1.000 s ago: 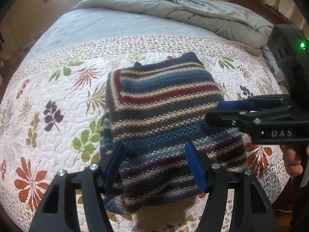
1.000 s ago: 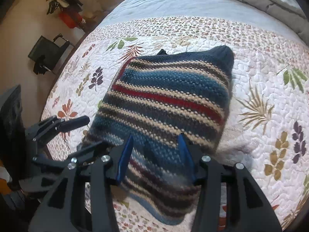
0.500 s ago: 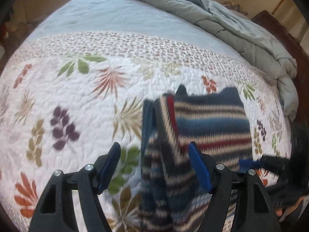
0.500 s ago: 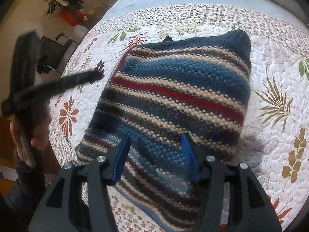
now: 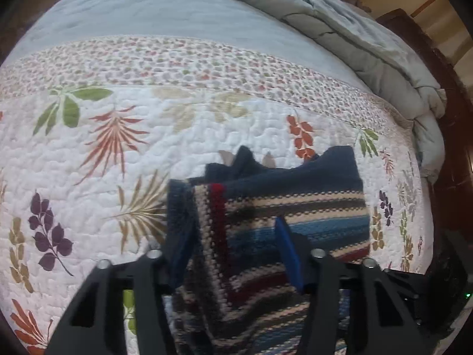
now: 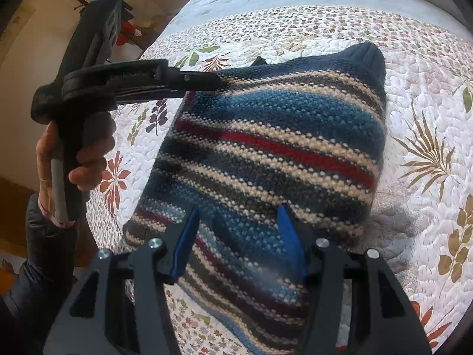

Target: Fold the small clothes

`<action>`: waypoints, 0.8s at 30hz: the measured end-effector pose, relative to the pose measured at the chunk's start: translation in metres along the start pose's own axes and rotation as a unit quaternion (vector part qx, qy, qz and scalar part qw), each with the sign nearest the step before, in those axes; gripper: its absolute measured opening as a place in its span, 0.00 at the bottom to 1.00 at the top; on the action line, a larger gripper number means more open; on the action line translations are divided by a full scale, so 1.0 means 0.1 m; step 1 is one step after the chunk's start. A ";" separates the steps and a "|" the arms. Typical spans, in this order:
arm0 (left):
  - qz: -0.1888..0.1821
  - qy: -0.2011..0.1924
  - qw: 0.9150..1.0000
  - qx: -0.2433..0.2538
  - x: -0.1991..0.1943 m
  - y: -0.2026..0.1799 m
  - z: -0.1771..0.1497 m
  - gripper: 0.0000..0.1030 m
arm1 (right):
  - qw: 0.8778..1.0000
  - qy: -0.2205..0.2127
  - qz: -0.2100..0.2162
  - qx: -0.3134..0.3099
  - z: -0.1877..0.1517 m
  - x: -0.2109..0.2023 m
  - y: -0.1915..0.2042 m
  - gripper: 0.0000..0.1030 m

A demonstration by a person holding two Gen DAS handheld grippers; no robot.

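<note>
Closing left tongs [image 5: 233, 254] over raised sweater [image 6: 266, 159] edge, not yet clamped | right tongs [image 6: 239, 242] half-wide above near hem, empty | sweater on quilted bed [image 6: 419, 94]; thick, soft, floppy knit; likely best gripped at folded corners

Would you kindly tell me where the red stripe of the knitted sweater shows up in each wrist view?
Left wrist view: red stripe runs vertically at centre, on the raised edge between the closing left gripper fingers.
Right wrist view: red stripe crosses the centre diagonally.
Shared landmark: the sweater's navy ribbed corner.
</note>
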State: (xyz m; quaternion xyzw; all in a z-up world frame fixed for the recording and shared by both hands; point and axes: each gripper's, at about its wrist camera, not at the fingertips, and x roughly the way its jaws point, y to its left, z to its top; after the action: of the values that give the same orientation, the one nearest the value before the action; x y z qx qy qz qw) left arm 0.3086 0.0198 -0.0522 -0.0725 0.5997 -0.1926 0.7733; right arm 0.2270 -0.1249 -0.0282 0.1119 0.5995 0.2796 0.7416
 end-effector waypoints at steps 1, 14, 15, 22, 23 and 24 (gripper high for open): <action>-0.005 0.004 1.000 0.000 0.01 -0.02 0.01 0.37 | 1.000 0.000 0.001 0.001 0.00 0.00 -0.01 0.54; 0.032 -0.023 0.998 -0.047 -0.16 0.22 -0.06 0.11 | 0.998 -0.015 0.053 0.013 -0.02 -0.24 -0.02 0.55; 0.027 -0.030 0.998 -0.053 -0.22 0.28 -0.07 0.11 | 0.998 -0.015 0.062 0.014 -0.02 -0.26 -0.01 0.55; 0.029 -0.039 0.997 -0.052 -0.20 0.39 -0.03 0.11 | 1.000 -0.005 0.025 0.018 0.07 -0.20 0.04 0.52; 0.038 -0.035 0.998 -0.047 -0.11 0.38 -0.01 0.11 | 1.000 -0.002 0.018 0.019 0.08 -0.14 0.03 0.51; 0.050 -0.029 0.997 -0.042 -0.01 0.37 0.00 0.11 | 1.000 -0.001 0.011 0.019 0.09 -0.09 0.04 0.51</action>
State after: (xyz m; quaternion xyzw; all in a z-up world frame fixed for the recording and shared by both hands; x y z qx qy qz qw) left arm 0.3159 0.0535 -0.0643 -0.0803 0.5874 -0.1262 0.7954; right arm 0.2336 -0.1255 -0.0164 0.1326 0.6030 0.2760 0.7366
